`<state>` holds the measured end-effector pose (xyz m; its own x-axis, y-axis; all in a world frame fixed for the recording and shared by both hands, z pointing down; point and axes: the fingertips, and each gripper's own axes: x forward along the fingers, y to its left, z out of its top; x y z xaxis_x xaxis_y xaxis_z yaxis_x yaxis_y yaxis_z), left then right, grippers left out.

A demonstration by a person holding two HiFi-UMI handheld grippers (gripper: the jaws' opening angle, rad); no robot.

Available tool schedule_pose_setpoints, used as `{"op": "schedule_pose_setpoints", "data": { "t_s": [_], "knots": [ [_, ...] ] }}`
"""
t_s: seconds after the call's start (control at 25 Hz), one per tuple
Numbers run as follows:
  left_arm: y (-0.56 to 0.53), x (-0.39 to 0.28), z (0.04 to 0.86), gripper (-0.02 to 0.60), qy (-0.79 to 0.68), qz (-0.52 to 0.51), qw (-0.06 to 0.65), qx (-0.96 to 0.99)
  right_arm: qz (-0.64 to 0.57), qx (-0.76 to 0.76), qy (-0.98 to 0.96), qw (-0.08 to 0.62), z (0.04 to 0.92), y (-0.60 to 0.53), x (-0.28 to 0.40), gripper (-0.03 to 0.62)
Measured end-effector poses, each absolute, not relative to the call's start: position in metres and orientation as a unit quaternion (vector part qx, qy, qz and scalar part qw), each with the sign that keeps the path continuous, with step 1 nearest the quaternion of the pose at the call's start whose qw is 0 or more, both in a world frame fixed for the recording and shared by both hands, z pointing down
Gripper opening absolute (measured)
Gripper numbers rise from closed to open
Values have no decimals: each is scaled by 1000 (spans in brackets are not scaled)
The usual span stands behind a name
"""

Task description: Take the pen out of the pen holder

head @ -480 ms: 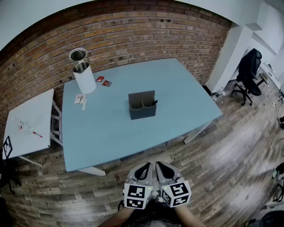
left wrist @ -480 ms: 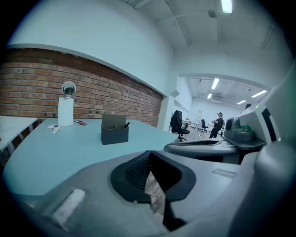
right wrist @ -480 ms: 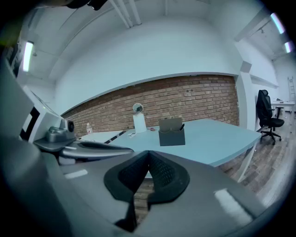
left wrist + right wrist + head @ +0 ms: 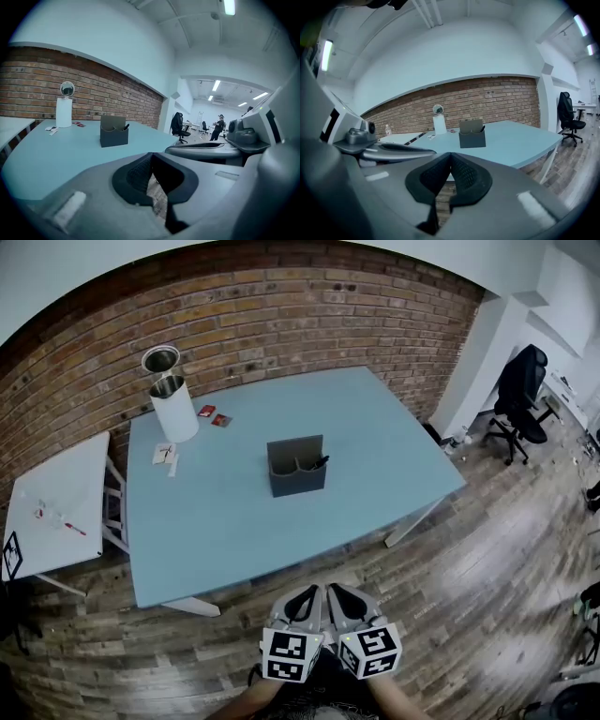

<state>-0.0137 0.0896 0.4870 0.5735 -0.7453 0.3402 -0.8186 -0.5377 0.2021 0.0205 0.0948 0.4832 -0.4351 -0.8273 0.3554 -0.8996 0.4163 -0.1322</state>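
Observation:
A dark grey pen holder [image 4: 297,466] stands near the middle of the light blue table [image 4: 225,521]. A black pen [image 4: 320,462] pokes out of its right compartment. The holder also shows far off in the left gripper view [image 4: 114,133] and the right gripper view [image 4: 472,133]. My left gripper [image 4: 302,601] and right gripper [image 4: 344,599] hang side by side off the table's near edge, well short of the holder. Both are shut with nothing between the pads; the left gripper [image 4: 151,176] and right gripper [image 4: 449,173] show closed jaws in their own views.
A white cylinder with a round mirror [image 4: 171,397] stands at the table's back left, with small red items [image 4: 215,415] and a white card [image 4: 166,454] nearby. A white side table [image 4: 56,502] is at left. An office chair [image 4: 518,399] stands at right on the wooden floor.
The view has shifted slightly; the table and holder sit a little to the left and up. Both grippers stay shut and side by side.

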Motion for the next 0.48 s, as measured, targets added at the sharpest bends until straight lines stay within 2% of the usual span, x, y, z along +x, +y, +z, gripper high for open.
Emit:
{"op": "schedule_pose_setpoints", "data": {
  "t_s": [0.48],
  "knots": [
    [56, -16, 486, 5, -454, 109, 161, 870, 144, 514, -838, 114, 483, 58, 15, 5]
  ]
}}
